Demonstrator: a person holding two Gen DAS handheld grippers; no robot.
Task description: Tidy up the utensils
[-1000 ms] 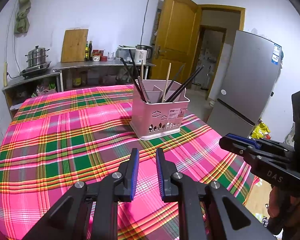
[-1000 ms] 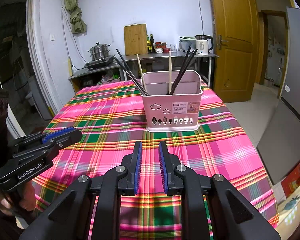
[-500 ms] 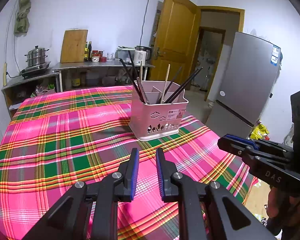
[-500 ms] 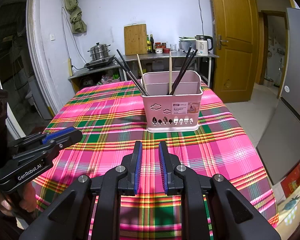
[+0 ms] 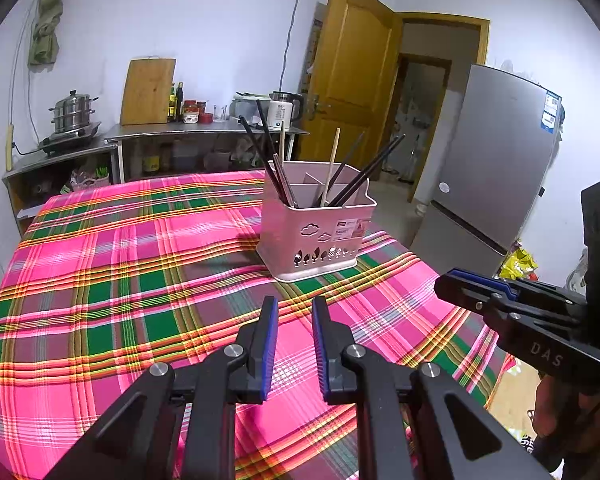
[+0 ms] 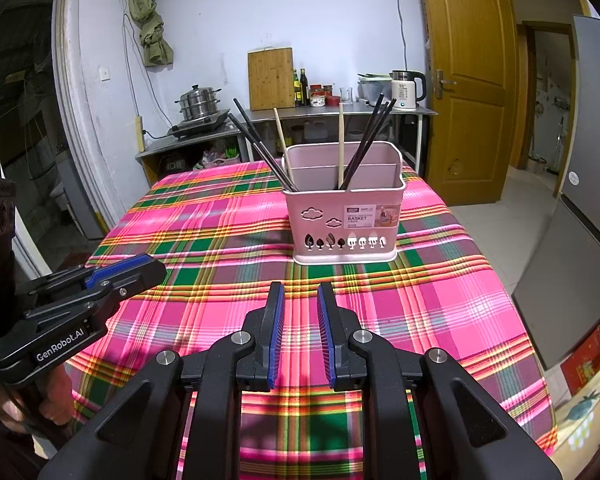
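A pink utensil basket [image 5: 314,232] [image 6: 346,220] stands on the plaid tablecloth, holding several black and wooden chopsticks [image 5: 332,168] [image 6: 366,140] upright in its compartments. My left gripper [image 5: 294,304] hovers above the cloth, short of the basket, with a narrow gap between its jaws and nothing held. It also shows in the right wrist view [image 6: 152,268]. My right gripper [image 6: 299,290] is likewise slightly open and empty, in front of the basket. It shows in the left wrist view [image 5: 446,284].
The pink and green plaid tablecloth [image 5: 120,280] [image 6: 440,300] covers the table. Behind it stands a steel counter [image 6: 320,114] with a steamer pot, cutting board, bottles and kettle. A grey fridge [image 5: 496,168] and a wooden door [image 6: 464,80] are to the right.
Both grippers have drawn back slightly from the basket; their jaws keep the same narrow gap.
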